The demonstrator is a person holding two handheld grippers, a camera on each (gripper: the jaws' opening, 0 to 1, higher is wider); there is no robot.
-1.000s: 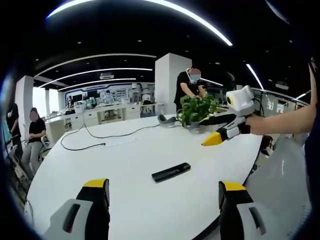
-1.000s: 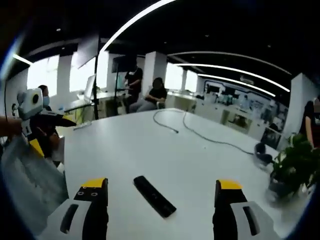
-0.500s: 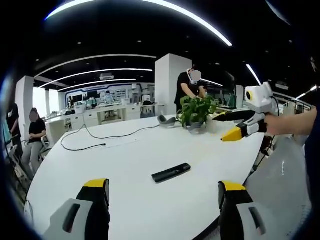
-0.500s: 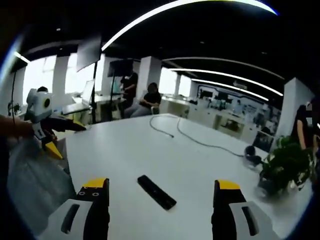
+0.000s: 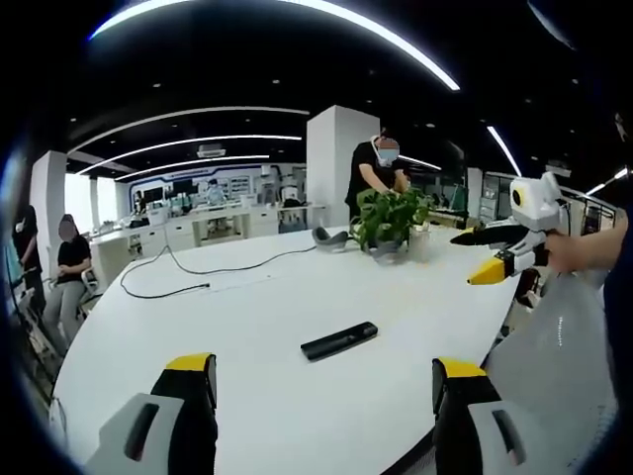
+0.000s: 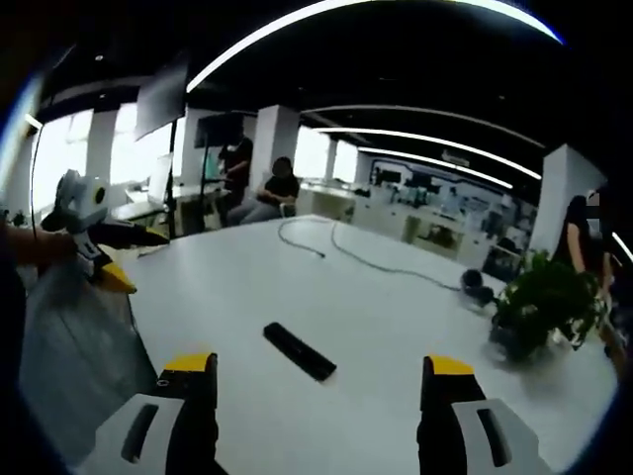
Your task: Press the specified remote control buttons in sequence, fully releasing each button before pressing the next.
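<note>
1. The left gripper is holding its yellow-tipped jaws wide apart with nothing between them, hanging above the near edge of the white table.
2. The right gripper is likewise keeping its jaws spread and gripping nothing, above the same table.
3. The black remote control is lying flat on the tabletop ahead of both grippers, apart from them; in the right gripper view it is sitting between the two jaws' lines, further out.
4. The right gripper is showing at the right of the left gripper view, off the table's edge, with its jaws parted.
5. A potted plant is standing further back, with headphones beside it and a black cable trailing across the table.
6. People are sitting and standing behind.
</note>
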